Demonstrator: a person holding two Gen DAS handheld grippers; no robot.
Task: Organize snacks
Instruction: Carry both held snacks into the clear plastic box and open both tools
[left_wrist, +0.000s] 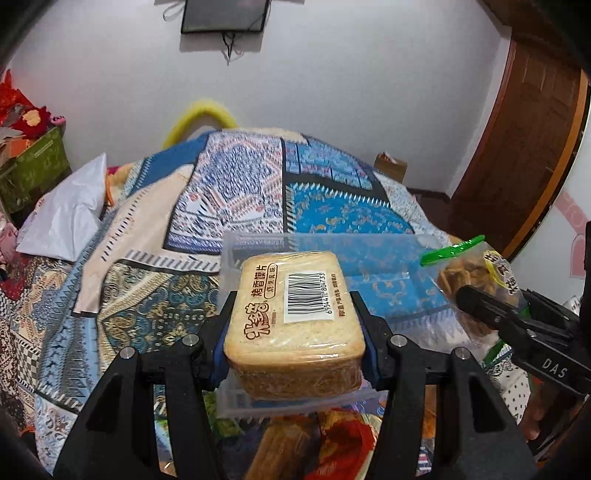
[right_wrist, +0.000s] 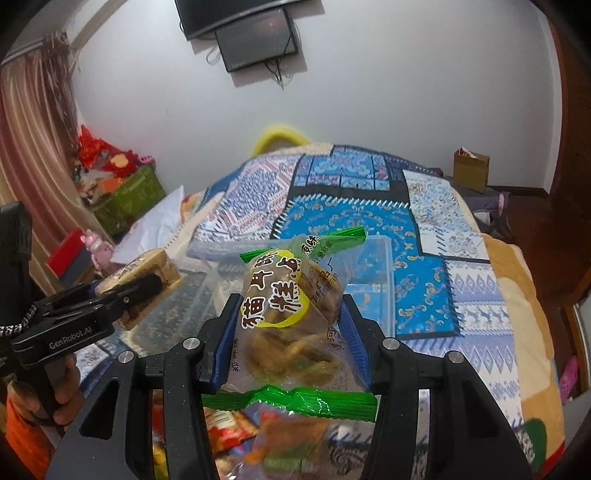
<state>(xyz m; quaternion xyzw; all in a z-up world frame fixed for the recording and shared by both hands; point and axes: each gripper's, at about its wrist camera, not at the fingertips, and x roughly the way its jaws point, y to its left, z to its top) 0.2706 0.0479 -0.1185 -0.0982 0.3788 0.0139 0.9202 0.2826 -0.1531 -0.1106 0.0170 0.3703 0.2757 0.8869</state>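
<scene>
My left gripper (left_wrist: 293, 325) is shut on a wrapped pack of toasted bread slices (left_wrist: 295, 314) with a barcode label, held above the bed. It also shows at the left of the right wrist view (right_wrist: 138, 284). My right gripper (right_wrist: 290, 325) is shut on a clear, green-edged bag of brown pastry snacks (right_wrist: 291, 314), which also shows at the right of the left wrist view (left_wrist: 469, 273). A clear plastic bin (right_wrist: 384, 266) stands on the bed just beyond both held packs; in the left wrist view (left_wrist: 369, 251) it lies behind the bread pack.
More snack packets (right_wrist: 236, 428) in red and orange wrappers lie below the grippers. A patterned blue quilt (left_wrist: 258, 184) covers the bed. A white bag (left_wrist: 70, 218) and a green box (left_wrist: 33, 170) sit at the left. A brown door (left_wrist: 524, 147) is at the right.
</scene>
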